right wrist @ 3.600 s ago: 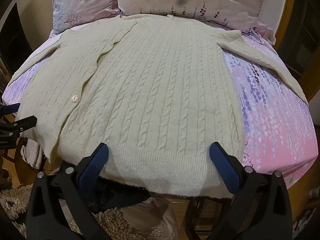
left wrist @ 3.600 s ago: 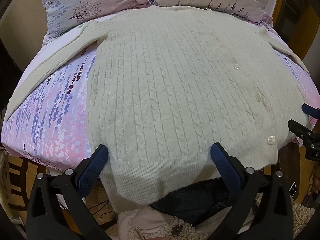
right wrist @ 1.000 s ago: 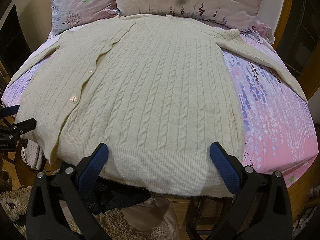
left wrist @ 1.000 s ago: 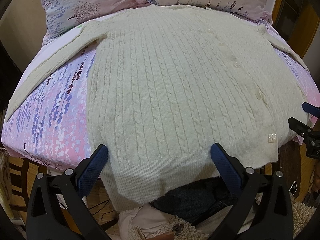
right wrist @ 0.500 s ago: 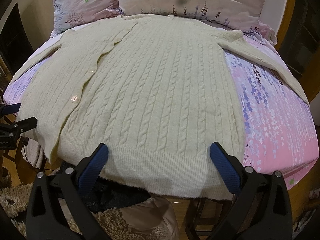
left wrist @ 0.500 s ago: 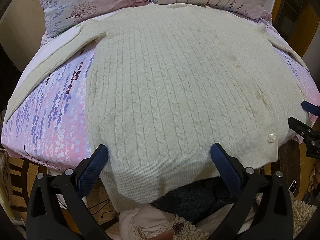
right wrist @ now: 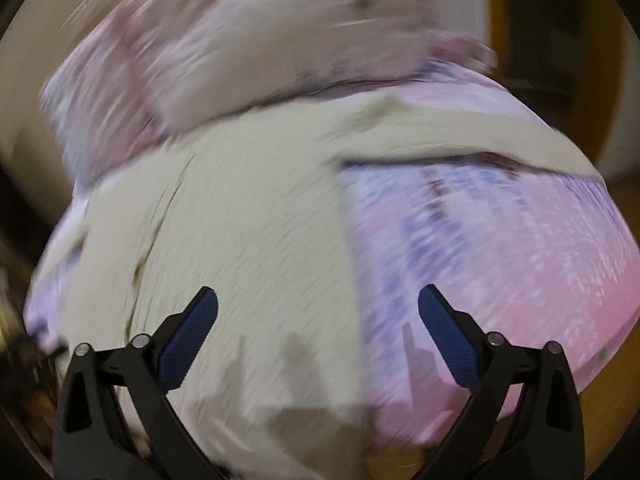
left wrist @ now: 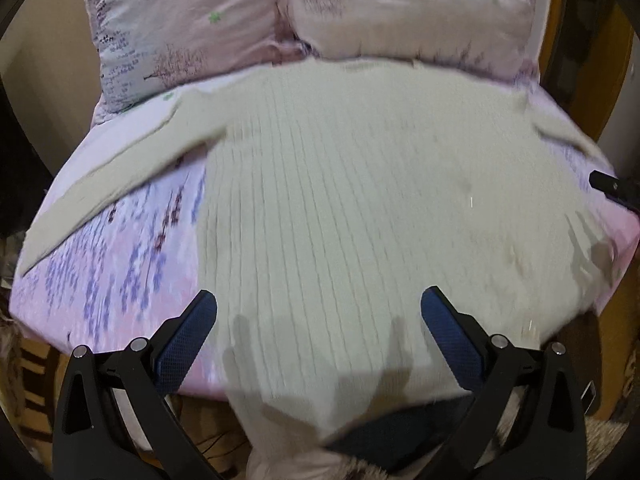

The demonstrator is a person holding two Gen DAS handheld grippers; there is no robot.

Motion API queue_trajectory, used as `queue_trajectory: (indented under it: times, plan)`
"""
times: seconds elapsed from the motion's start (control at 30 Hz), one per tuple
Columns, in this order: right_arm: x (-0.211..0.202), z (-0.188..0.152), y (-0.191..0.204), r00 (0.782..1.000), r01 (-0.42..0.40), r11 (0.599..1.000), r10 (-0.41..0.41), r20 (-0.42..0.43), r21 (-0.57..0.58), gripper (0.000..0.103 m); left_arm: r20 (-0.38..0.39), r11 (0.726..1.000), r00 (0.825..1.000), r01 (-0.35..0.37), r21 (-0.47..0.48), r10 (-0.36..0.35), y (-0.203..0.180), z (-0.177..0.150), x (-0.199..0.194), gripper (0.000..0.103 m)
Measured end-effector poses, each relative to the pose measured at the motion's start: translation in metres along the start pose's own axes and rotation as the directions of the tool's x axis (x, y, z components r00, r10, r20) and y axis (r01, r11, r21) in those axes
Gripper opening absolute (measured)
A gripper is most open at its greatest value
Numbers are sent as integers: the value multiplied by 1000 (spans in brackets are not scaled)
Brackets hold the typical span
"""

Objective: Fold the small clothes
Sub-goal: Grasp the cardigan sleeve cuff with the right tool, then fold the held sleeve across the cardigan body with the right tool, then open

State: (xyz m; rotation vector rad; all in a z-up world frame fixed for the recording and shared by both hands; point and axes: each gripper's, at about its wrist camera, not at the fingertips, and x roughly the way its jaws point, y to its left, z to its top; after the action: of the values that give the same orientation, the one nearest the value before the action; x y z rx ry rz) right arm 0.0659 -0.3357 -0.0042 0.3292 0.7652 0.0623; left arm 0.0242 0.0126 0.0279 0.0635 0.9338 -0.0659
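Note:
A cream cable-knit cardigan lies spread flat on a pink floral bed, sleeves out to both sides. My left gripper is open and empty above the cardigan's hem, left of centre. My right gripper is open and empty over the cardigan's right side edge, with the right sleeve stretching away beyond it. The right wrist view is strongly blurred. The right gripper's tip also shows at the right edge of the left wrist view.
Two pink floral pillows lie at the head of the bed. The pink bedsheet shows beside the cardigan. A wooden bed frame stands at the right. Dark cloth and a fuzzy rug lie below the bed's near edge.
Both grippers have moved forward over the bed. The right one swung right, so the cardigan's side edge and sheet now sit between its fingers. Both views are motion-blurred.

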Motion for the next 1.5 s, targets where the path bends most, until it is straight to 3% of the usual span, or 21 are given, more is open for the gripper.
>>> queue_trajectory:
  times: [0.07,0.2,0.33,0.4,0.47,0.57,0.67,0.7,0.77,0.87,0.97,1.03,1.07,1.17,1.27,1.37,1.5]
  plan:
    - [8,18,-27,1000,-23,992,23,-2,121,81,4,999,999,41,-34,-40,9,10,9,102]
    - [30,54,-91,998,-61,914,59,19,402,67,26,993,996,87,-81,-85,21,30,24,102]
    - [54,74,-133,994,-104,808,96,44,580,62,61,998,998,25,-59,-22,23,53,31,102]
    - [63,80,-146,994,-109,767,98,53,633,60,89,999,996,-26,-29,28,24,66,34,102]
    - [71,87,-157,994,-108,732,87,65,672,56,112,999,993,-28,-28,31,28,76,38,102]
    - [76,95,-167,995,-93,709,42,90,699,52,128,997,991,37,-73,-27,41,87,45,102]
    - [78,104,-180,995,-53,698,-25,98,714,44,82,990,994,86,-114,-77,51,98,60,102]
    - [78,104,-183,994,-41,698,-43,99,714,41,65,989,994,94,-118,-87,52,100,64,102]
    - [79,106,-187,992,-6,707,-83,92,707,25,46,982,990,135,-133,-130,55,105,73,102]
    - [83,115,-183,987,76,746,-150,56,661,8,51,971,983,181,-155,-175,58,112,77,102]
    - [73,127,-167,975,109,799,-203,94,591,5,86,958,973,227,-174,-215,64,121,78,102]
    - [59,142,-140,960,125,854,-233,157,505,5,110,936,955,291,-196,-274,69,126,78,102]
    - [53,150,-124,957,110,881,-219,191,460,5,117,921,945,325,-216,-306,73,129,79,102]
    - [41,163,-65,957,45,954,-127,260,297,5,111,900,936,352,-258,-334,78,135,84,102]
    - [42,162,-1,966,-39,991,4,260,131,5,131,883,926,377,-278,-354,81,138,86,102]
    - [70,147,79,975,-156,986,163,148,-62,5,179,869,911,410,-279,-372,82,141,85,102]
    - [127,115,141,973,-232,959,225,-60,-165,5,212,875,905,414,-251,-368,77,143,82,102]
